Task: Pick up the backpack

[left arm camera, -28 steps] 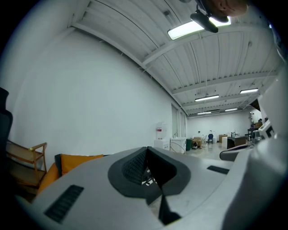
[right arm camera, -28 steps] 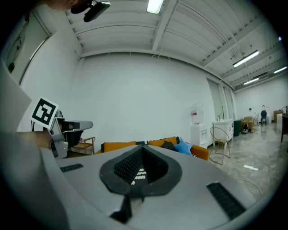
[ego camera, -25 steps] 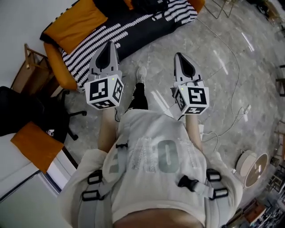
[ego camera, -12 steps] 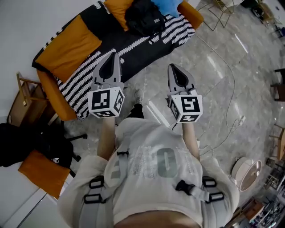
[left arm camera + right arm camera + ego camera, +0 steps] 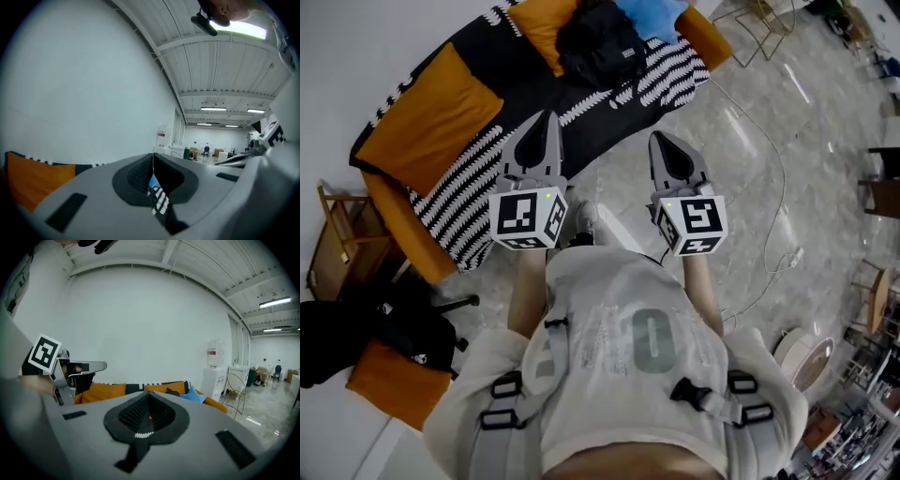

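Black, soft-looking backpack (image 5: 600, 42), slumped on the striped sofa (image 5: 431, 103) at upper centre, will likely sag, so a strap or top fold suits; left gripper (image 5: 546, 120) and right gripper (image 5: 661, 141) are pressed together, empty.

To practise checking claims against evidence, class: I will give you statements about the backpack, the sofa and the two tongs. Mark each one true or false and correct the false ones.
1. The black backpack lies on the sofa. True.
2. The left tongs grip a backpack strap. False: they are shut and empty, apart from the backpack.
3. The right tongs are shut with nothing between them. True.
4. The blue cushion lies on the floor. False: it rests on the sofa, right beside the backpack.
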A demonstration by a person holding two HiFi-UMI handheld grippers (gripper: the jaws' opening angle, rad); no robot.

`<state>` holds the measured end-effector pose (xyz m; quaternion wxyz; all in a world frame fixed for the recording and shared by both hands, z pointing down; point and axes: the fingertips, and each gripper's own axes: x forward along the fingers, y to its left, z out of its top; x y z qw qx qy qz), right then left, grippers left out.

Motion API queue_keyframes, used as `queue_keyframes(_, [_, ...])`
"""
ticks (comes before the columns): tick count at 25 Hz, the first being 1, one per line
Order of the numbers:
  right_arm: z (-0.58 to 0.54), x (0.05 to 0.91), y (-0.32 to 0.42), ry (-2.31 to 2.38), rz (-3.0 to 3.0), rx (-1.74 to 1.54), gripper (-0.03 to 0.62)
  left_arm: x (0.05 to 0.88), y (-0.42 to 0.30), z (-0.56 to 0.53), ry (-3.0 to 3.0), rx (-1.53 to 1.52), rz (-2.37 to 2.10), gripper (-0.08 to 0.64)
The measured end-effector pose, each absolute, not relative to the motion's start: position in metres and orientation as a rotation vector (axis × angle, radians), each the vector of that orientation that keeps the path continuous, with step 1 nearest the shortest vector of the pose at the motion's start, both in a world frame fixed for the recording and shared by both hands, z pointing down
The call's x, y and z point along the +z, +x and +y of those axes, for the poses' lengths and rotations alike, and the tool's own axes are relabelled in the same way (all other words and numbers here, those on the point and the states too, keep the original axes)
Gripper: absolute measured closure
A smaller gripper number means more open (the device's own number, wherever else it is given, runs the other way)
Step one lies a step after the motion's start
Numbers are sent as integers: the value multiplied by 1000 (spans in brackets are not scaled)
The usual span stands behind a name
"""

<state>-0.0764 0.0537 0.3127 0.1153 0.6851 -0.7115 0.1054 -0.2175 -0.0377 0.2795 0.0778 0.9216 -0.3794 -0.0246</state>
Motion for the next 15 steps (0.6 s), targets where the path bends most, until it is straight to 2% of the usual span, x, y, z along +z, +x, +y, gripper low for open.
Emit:
queue_keyframes(11, [-18, 317, -58, 1936, -2229, 329, 586, 287, -221, -96, 2690, -64, -1301, 538])
queue_keyframes(15, [-52, 312, -39, 1855, -2316, 226, 586, 291, -228, -109, 2622, -71, -1465, 538])
